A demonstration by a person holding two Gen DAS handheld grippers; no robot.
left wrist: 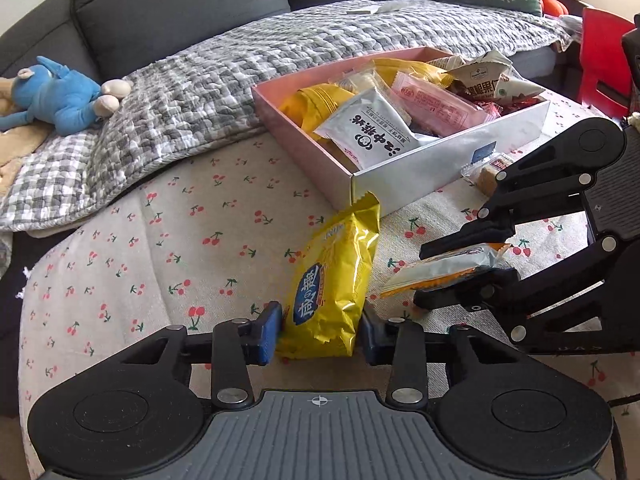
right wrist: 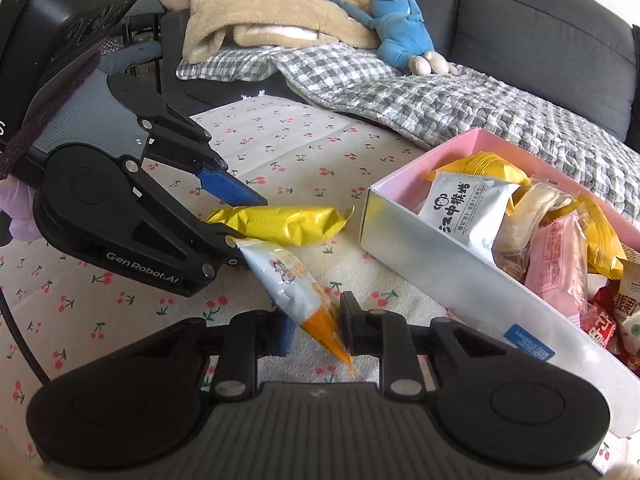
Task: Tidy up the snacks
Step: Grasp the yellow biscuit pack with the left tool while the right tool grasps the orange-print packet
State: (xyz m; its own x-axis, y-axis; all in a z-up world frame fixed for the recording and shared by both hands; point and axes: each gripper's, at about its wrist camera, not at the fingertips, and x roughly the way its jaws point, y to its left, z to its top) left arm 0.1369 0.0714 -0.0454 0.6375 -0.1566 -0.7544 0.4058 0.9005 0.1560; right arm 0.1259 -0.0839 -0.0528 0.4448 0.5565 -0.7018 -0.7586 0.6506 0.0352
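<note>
The left gripper [left wrist: 320,330] is clenched on the near end of a yellow snack bag [left wrist: 336,280], a shiny foil pack with a blue label, crinkled along its sides and with a saw-tooth seal at the far end. The bag lies on the table [left wrist: 160,240], which is covered with a cream cloth printed with red cherries, and its far end points toward 12 o'clock, just short of the near corner of the box [left wrist: 420,176].

The right gripper [right wrist: 316,326] is grasping a silver and orange snack pack [right wrist: 292,280] by its orange end; the pack is flat and glossy, with a small cartoon print on the silver part, and it slants up toward 11 o'clock in the right wrist view. Its far end reaches the lower finger of the left gripper.

The box is shallow, pink inside and white outside, with a small blue sticker on its long wall. It sits at 1 o'clock from the yellow bag and holds many snacks: a white pack [left wrist: 370,132] with a monkey face, yellow packs, a pink pack [left wrist: 436,104] and red wrappers. One small biscuit pack [left wrist: 486,170] lies on the cloth beside the box's long wall.

Beyond the table is a grey sofa [left wrist: 168,4] with a checked blanket [left wrist: 200,80] and a blue stuffed toy [left wrist: 60,94].
</note>
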